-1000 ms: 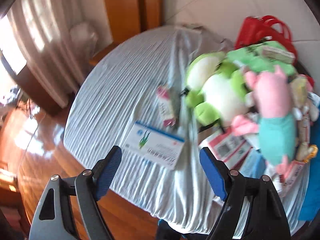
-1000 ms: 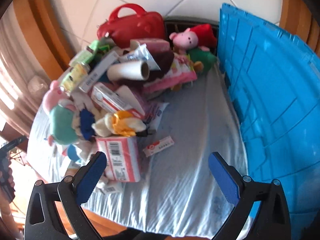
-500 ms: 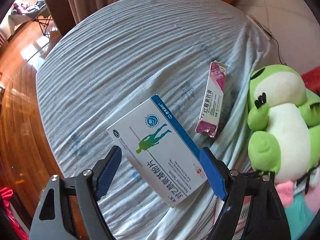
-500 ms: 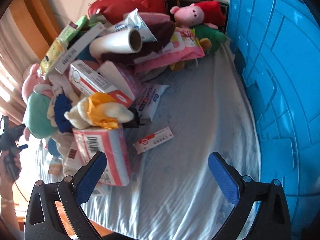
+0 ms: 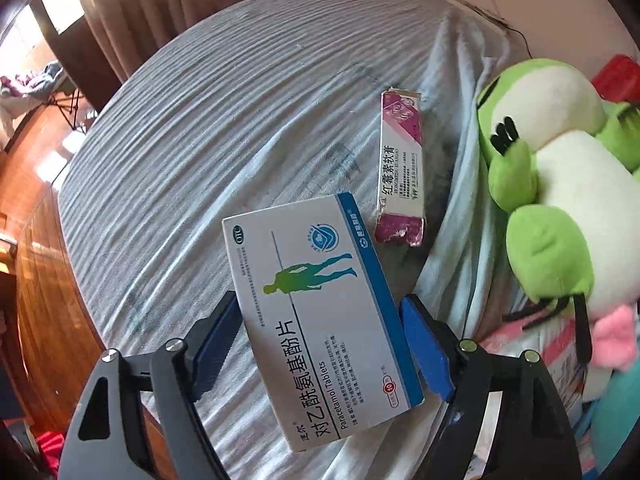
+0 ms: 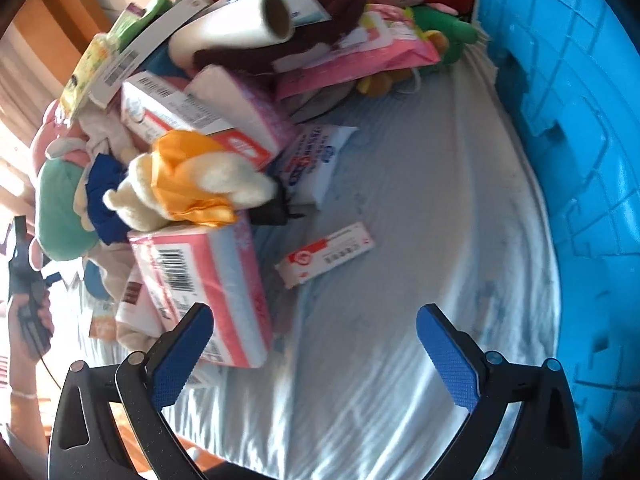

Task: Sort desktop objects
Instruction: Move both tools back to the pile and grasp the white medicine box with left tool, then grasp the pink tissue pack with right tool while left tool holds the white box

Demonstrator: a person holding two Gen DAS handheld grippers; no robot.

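A white and blue tablet box (image 5: 320,320) lies on the striped cloth, and my left gripper (image 5: 320,304) stands open over it with one finger beside each long edge. A purple and white ointment box (image 5: 400,172) lies just beyond, beside a green frog plush (image 5: 552,200). My right gripper (image 6: 314,314) is open above bare cloth with nothing between its fingers. A small red and white box (image 6: 326,254) lies ahead of it. A pink tissue pack (image 6: 200,292) rests against its left finger (image 6: 180,356).
A heap of plush toys, boxes and a paper roll (image 6: 236,28) fills the table's left side in the right wrist view. A blue plastic crate (image 6: 580,160) stands along the right. The cloth-covered table edge (image 5: 80,240) drops to a wooden floor. A person's hand (image 6: 28,320) holds the other gripper.
Both grippers have sunk toward the table. The left one rolled and closed in on the tablet box, which now lies between its fingers. The right one neared the small red and white box.
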